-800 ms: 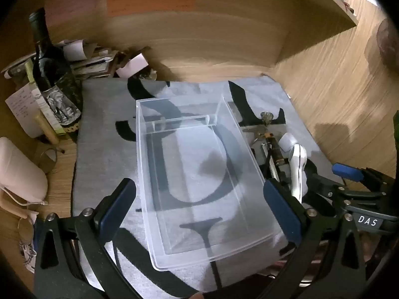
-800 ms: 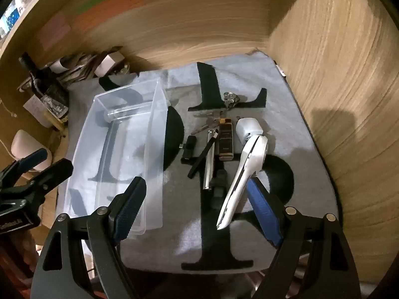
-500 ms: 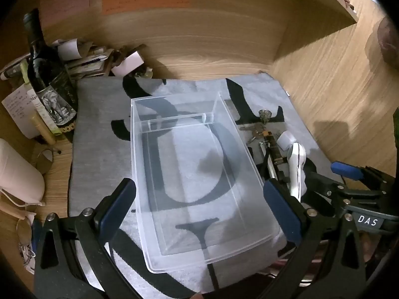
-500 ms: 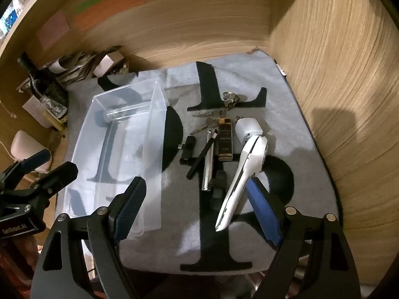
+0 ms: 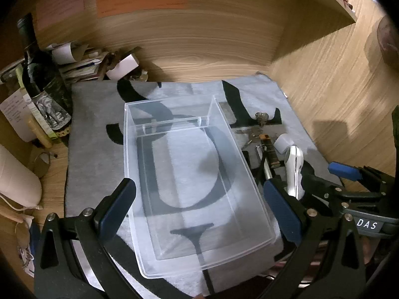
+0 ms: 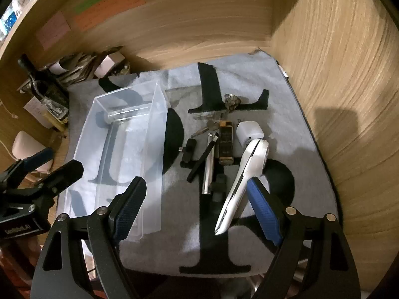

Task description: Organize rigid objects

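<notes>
A clear plastic bin (image 5: 172, 101) stands empty on a grey mat with black letters (image 5: 92, 124). My left gripper (image 5: 199, 209) hangs open above the bin's near half, touching nothing. To the right of the bin (image 6: 160, 124) lie a long white handheld device (image 6: 245, 172), a white cube (image 6: 249, 132), a black and gold lighter (image 6: 225, 144), a silver pen-like tool (image 6: 208, 174), a black stick (image 6: 199, 164), a small black plug (image 6: 188, 149), keys (image 6: 208, 127) and a metal trinket (image 6: 232, 99). My right gripper (image 6: 197, 210) is open above the near ends of these, empty.
Wooden walls close the nook at the back and right. A dark bottle (image 5: 37, 69), papers and boxes (image 5: 82, 59) crowd the back left corner. A pale pouch (image 5: 15, 177) lies left of the mat. The left gripper (image 6: 40, 174) shows at the right view's left edge.
Hardly anything. The left gripper has drifted slightly over the bin. Both grippers stay open and the objects lie where they were.
</notes>
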The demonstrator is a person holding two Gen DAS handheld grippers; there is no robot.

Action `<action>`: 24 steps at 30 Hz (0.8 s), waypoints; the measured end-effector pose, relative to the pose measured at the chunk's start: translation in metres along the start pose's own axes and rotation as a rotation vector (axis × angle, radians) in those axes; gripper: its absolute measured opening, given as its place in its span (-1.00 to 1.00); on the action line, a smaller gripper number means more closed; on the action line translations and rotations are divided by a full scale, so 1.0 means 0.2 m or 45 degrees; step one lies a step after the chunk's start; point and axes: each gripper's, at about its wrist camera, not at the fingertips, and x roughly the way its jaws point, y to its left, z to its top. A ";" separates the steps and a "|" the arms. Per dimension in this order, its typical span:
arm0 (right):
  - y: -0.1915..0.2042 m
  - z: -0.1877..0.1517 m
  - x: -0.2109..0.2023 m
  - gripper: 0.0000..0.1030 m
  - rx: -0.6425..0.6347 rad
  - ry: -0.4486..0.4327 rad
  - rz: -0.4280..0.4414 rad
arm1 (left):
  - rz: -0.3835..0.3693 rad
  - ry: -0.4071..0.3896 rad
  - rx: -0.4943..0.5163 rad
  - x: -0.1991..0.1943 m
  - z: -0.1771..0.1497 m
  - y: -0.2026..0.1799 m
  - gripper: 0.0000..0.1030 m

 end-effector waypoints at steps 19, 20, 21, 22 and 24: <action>-0.01 0.02 -0.01 0.57 0.005 -0.002 0.024 | -0.003 0.005 0.005 0.01 0.01 -0.03 1.00; -0.01 0.02 -0.01 0.57 0.005 -0.001 0.023 | -0.003 0.005 0.006 0.01 0.01 -0.03 1.00; -0.01 0.02 -0.01 0.57 0.005 -0.001 0.024 | -0.003 0.006 0.007 0.01 0.01 -0.04 1.00; -0.01 0.02 -0.01 0.57 0.004 -0.002 0.025 | -0.004 0.006 0.005 0.01 0.01 -0.03 1.00; -0.01 0.02 -0.01 0.57 0.005 -0.002 0.025 | -0.003 0.005 0.005 0.01 0.01 -0.04 1.00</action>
